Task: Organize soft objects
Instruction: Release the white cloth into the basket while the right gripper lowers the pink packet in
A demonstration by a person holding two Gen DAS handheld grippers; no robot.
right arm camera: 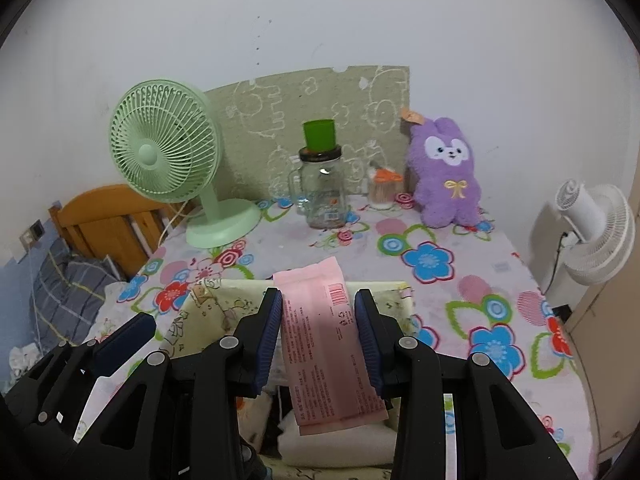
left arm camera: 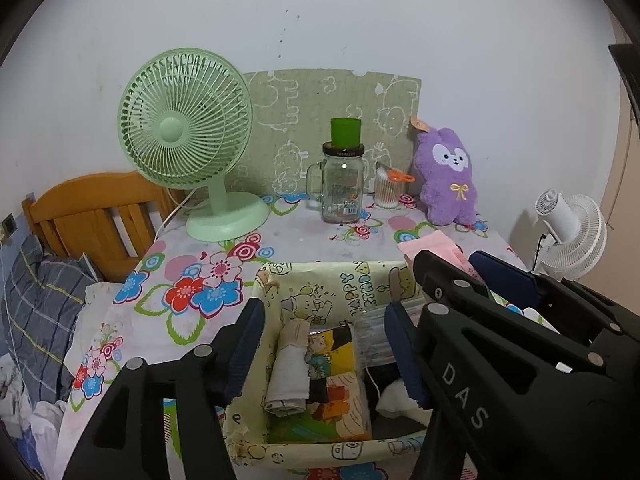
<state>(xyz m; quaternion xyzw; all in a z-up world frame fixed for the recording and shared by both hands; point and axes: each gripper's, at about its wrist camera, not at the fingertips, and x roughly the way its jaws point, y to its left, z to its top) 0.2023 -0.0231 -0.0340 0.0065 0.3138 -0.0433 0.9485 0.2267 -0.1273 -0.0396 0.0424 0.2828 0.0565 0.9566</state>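
A: Landmark — the fabric bin (left arm camera: 320,450) at the worktop's (left arm camera: 280,236) near edge. Left gripper (left arm camera: 324,344) above it, fingers (left arm camera: 250,334) apart, nothing between them; rolled cloth (left arm camera: 288,368) and colourful folded cloth (left arm camera: 336,384) lying side by side inside the bin, just below.

B: And rightward?

A: Right gripper (right arm camera: 318,332) over the bin's right part, fingers clamped on the pink packet (right arm camera: 324,344), held flat — far end jutting past the bin's back rim.

B: Placing it well?

A: Probably best lowered into the free space right of the folded cloth, tilted down first; released only once resting, not dropped. Clear of the left gripper.
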